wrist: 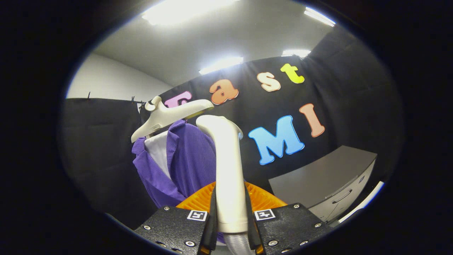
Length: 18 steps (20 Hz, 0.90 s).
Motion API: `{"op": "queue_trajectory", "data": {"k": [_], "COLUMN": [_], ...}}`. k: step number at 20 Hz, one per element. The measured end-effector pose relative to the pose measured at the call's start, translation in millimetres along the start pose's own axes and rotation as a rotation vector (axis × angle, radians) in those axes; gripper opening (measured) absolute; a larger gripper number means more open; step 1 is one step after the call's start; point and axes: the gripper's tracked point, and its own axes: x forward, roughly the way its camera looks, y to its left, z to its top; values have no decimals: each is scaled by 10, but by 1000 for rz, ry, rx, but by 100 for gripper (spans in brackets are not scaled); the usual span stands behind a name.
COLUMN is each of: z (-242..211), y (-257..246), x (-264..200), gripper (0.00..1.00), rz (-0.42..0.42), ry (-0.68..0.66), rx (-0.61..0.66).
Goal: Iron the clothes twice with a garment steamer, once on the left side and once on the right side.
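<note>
My gripper (pixel 230 216) is shut on the cream handle of the garment steamer (pixel 226 166), both fingers pressing on its lower part. The handle rises straight up from between the fingers and curves at its top toward the garment. A grey ribbed hose leaves its bottom end. Beyond the handle hangs a purple shirt (pixel 187 159) with a white inner lining, draped on a cream hanger head (pixel 166 117). The steamer's head sits close to the shirt's right side; I cannot tell whether it touches the cloth.
An orange ribbed round thing (pixel 262 200) lies just behind the fingers. A grey cabinet (pixel 329 180) with a drawer handle stands to the right. Black cloth walls stand behind and left of the shirt.
</note>
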Motion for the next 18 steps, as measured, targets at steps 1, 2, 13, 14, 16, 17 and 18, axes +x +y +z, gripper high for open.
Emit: {"op": "queue_trajectory", "data": {"k": [1, 2, 13, 14, 16, 17, 18], "z": [-23, -32, -248, -284, -355, -400, -443], "y": [76, 135, 440, 407, 442, 441, 411], "x": [22, 51, 176, 183, 146, 131, 113], "gripper": [34, 34, 34, 34, 34, 34, 34], "rz": [-2, -9, -83, -103, -109, -109, -111], "ry": [-13, -27, -127, -117, -112, -106, -102], "rx": [-30, -64, -302, -319, -324, -325, -329]}}
